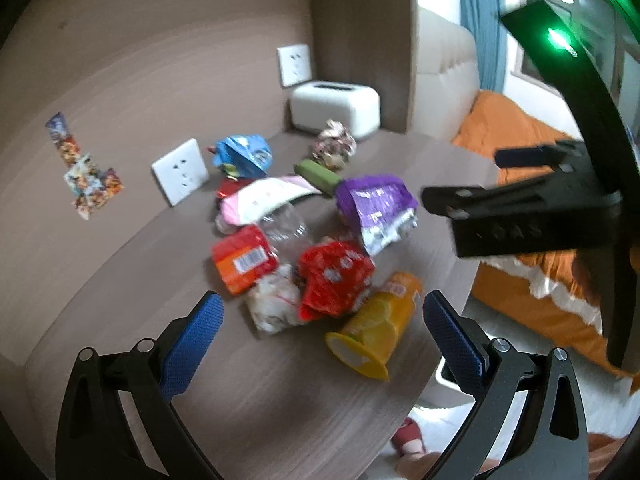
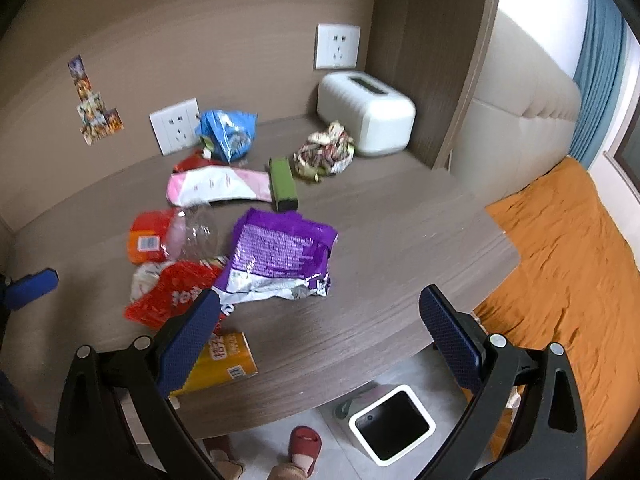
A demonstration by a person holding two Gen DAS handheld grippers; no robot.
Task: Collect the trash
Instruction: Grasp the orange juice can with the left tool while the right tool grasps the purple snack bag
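Note:
Snack trash lies scattered on the wooden table [image 2: 400, 240]: a purple bag [image 2: 280, 252], a red wrapper [image 2: 172, 296], a yellow cup [image 1: 376, 328] on its side, an orange packet [image 1: 244, 258], a pink-white packet [image 2: 220, 186], a blue bag [image 2: 228, 132], a green bar [image 2: 283, 184] and a crumpled wrapper [image 2: 324, 152]. My left gripper [image 1: 322, 312] hangs open above the red wrapper and yellow cup, holding nothing. My right gripper [image 2: 320, 308] is open and empty over the table's front edge, just in front of the purple bag. A white bin [image 2: 394, 426] stands on the floor below that edge.
A white tissue box [image 2: 366, 114] sits in the back corner under wall sockets [image 2: 338, 46]. An orange bed [image 2: 560, 248] lies to the right of the table. A person's feet in red slippers [image 2: 304, 444] stand beside the bin.

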